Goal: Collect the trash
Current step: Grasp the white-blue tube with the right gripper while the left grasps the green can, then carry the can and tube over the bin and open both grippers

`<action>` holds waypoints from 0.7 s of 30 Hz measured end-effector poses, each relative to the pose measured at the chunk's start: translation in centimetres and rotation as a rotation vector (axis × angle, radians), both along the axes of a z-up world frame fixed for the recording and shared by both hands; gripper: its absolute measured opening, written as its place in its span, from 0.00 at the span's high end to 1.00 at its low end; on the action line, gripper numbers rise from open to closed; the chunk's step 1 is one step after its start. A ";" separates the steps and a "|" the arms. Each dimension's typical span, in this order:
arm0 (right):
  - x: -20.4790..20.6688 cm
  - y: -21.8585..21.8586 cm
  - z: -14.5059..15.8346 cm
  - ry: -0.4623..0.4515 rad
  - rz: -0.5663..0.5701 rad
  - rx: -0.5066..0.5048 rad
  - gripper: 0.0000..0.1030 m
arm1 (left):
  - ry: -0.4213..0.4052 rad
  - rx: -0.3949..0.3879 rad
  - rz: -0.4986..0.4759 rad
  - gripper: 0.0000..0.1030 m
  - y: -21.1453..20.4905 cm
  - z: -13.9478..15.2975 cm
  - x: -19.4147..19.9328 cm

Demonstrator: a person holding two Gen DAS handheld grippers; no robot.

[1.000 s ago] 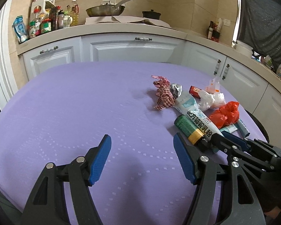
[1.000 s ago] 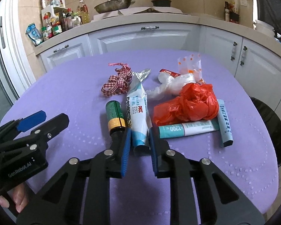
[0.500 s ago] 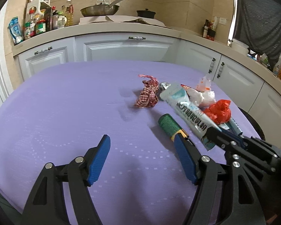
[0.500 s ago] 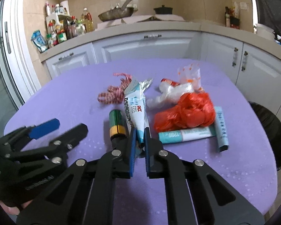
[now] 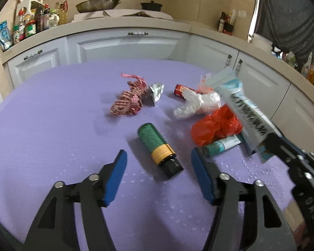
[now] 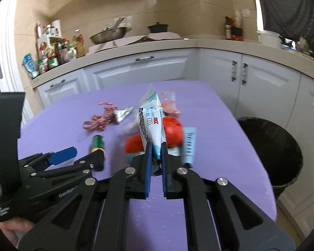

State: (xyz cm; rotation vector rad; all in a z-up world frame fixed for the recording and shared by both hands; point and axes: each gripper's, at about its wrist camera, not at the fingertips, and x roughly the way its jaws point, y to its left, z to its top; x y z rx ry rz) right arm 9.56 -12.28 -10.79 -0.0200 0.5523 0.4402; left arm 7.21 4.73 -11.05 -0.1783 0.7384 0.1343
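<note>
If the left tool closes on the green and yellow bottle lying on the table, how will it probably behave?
The green and yellow bottle lies on its side and looks round, so a nudge would probably roll it. Its body seems rigid, so it should keep its shape between the open pads of the left tool. Its smooth surface may slip a little.

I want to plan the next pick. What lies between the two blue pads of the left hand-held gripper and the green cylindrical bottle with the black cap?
Only bare purple tablecloth separates the open left hand-held gripper from the green cylindrical bottle, as the left wrist view shows.

Table (image 5: pixel 41 125) left half bare, trash cluster crowds right side, green bottle (image 5: pixel 157 146) btwn left gripper (image 5: pixel 157 177) fingers (image 5: pixel 115 177)
</note>
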 end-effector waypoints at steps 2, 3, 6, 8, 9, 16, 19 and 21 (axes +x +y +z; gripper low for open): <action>0.2 -0.9 -0.1 -0.001 -0.020 0.007 0.92 | 0.024 -0.005 0.001 0.51 -0.3 -0.4 0.6; 0.3 -1.2 -0.1 -0.001 -0.028 0.009 0.92 | 0.034 -0.007 0.001 0.54 -0.4 -0.7 0.9; 0.7 -2.2 -0.3 0.000 -0.050 0.017 0.92 | 0.053 0.004 0.004 0.63 -0.6 -1.3 1.4; 1.0 -2.7 -0.6 0.005 -0.064 0.019 0.92 | 0.044 0.018 0.002 0.70 -0.8 -1.3 1.3; 1.0 -2.9 -0.7 0.005 -0.069 0.020 0.92 | 0.042 0.019 0.002 0.74 -0.7 -1.4 1.3; 1.5 -3.9 -1.1 0.008 -0.099 0.020 0.92 | 0.008 0.021 -0.004 0.75 -0.8 -1.5 0.4; 1.4 -4.3 -1.3 0.007 -0.112 0.018 0.92 | -0.016 0.015 -0.002 0.75 -0.7 -1.0 0.0; 1.5 -4.6 -1.4 0.008 -0.124 0.015 0.92 | -0.044 0.017 -0.002 0.75 -0.6 -0.4 -0.4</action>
